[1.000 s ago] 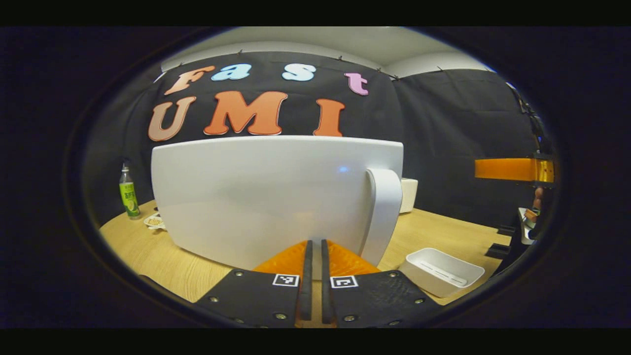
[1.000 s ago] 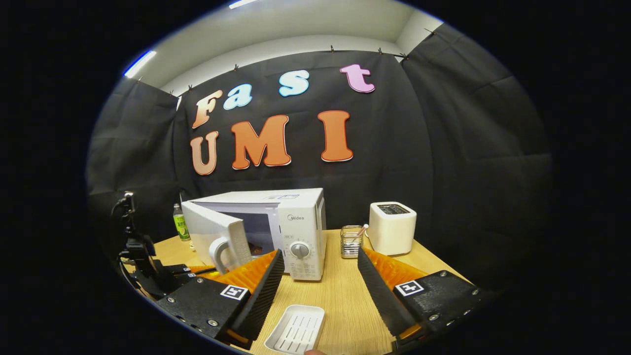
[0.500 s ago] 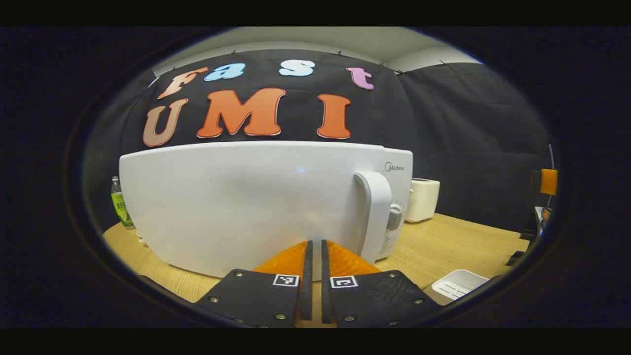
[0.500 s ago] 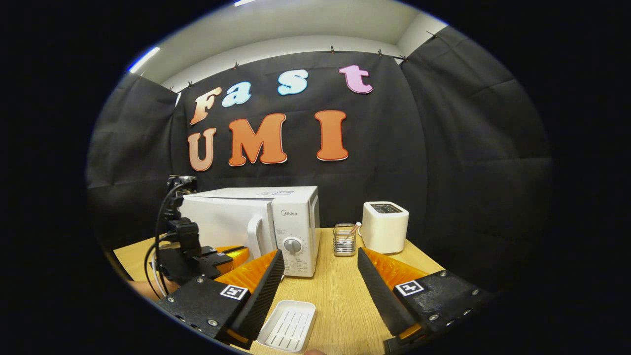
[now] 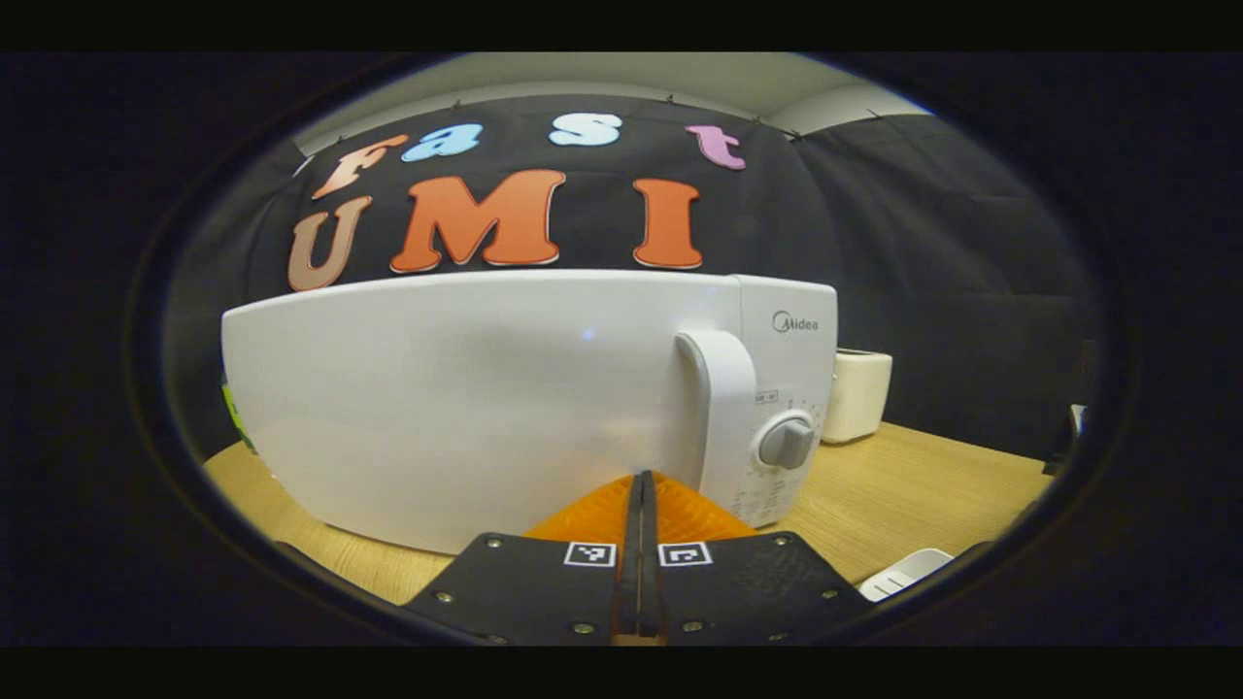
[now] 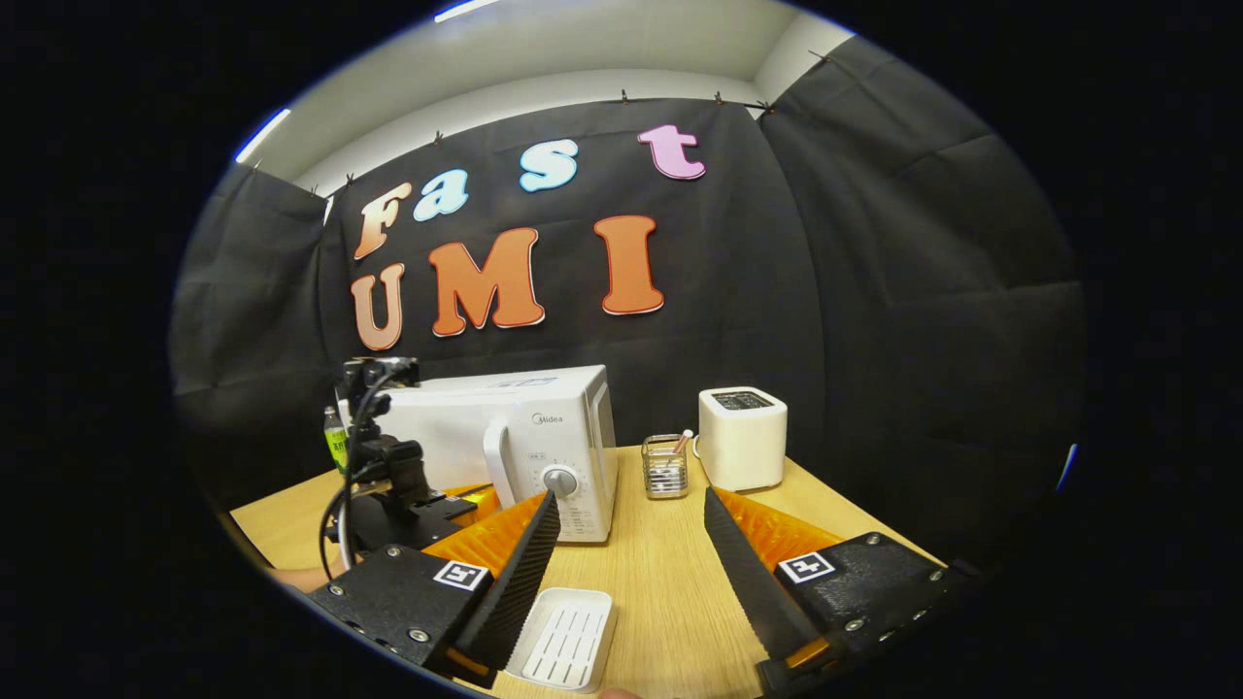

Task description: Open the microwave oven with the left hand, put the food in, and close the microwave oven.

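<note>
Left jaws: left gripper has orange fingers pressed together with nothing between; tips at the lower front of the microwave door, contact cannot be told
Right jaws: right gripper spread wide, empty; above the wooden table
View differences: right gripper view shows the left gripper's black body with cables, low before the door; also a glass holder and a green bottle behind the oven; left gripper view shows the door close up
Pose: both grippers roughly level, pointing toward the booth wall
Microwave oven: white; door flush with the body; handle upright beside the dial; stands left of centre on the table
Surroundings: white toaster right of the holder; white ribbed tray near the right gripper's left finger
</note>
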Available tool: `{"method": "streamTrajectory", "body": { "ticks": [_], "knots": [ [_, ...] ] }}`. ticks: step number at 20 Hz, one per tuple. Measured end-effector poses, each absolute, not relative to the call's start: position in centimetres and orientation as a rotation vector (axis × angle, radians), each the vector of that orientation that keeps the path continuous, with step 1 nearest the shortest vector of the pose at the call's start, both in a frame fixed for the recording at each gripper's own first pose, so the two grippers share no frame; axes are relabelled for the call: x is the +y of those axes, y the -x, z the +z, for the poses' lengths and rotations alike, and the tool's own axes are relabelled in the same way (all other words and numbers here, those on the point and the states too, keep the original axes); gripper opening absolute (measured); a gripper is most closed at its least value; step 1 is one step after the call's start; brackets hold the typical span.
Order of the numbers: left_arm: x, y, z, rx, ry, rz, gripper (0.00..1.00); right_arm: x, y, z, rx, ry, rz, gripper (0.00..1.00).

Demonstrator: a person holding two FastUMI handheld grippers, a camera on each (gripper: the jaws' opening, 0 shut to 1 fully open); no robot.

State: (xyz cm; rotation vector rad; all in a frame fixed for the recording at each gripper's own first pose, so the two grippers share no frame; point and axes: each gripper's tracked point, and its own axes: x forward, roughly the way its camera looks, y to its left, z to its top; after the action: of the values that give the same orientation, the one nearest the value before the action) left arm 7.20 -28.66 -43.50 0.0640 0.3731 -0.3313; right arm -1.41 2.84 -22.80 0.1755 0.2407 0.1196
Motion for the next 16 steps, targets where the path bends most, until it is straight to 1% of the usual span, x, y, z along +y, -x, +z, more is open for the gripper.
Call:
{"method": "streamTrajectory", "body": {
  "ticks": [3, 7, 10, 12, 13, 15, 16],
  "knots": [
    [-27.4, -6.6, -41.8, 0.344, -0.083, -0.325, 0.01, 2.8, 1.6, -22.4, 0.237, -0.164, 0.114, 0.93],
    [-24.9, -4.5, -36.5, 0.296, -0.014, -0.336, 0.01, 2.6, 0.9, -20.3, 0.197, -0.151, 0.101, 0.93],
    [-20.9, -3.4, -32.2, 0.265, -0.005, -0.302, 0.0, 3.2, 0.2, -19.0, 0.168, -0.158, 0.108, 0.93],
    [-17.6, -2.8, -29.1, 0.243, 0.002, -0.264, 0.05, 3.6, -0.4, -18.1, 0.153, -0.145, 0.111, 0.93],
    [-16.3, -2.4, -27.2, 0.214, 0.027, -0.255, 0.11, 3.9, -0.6, -17.5, 0.142, -0.136, 0.116, 0.93],
    [-13.1, -1.8, -22.9, 0.154, 0.048, -0.228, 0.33, 4.4, -1.1, -16.2, 0.116, -0.122, 0.124, 0.93],
    [-11.4, -1.6, -21.0, 0.131, 0.041, -0.21, 0.37, 4.8, -1.4, -15.6, 0.106, -0.122, 0.133, 0.93]
  ]
}}
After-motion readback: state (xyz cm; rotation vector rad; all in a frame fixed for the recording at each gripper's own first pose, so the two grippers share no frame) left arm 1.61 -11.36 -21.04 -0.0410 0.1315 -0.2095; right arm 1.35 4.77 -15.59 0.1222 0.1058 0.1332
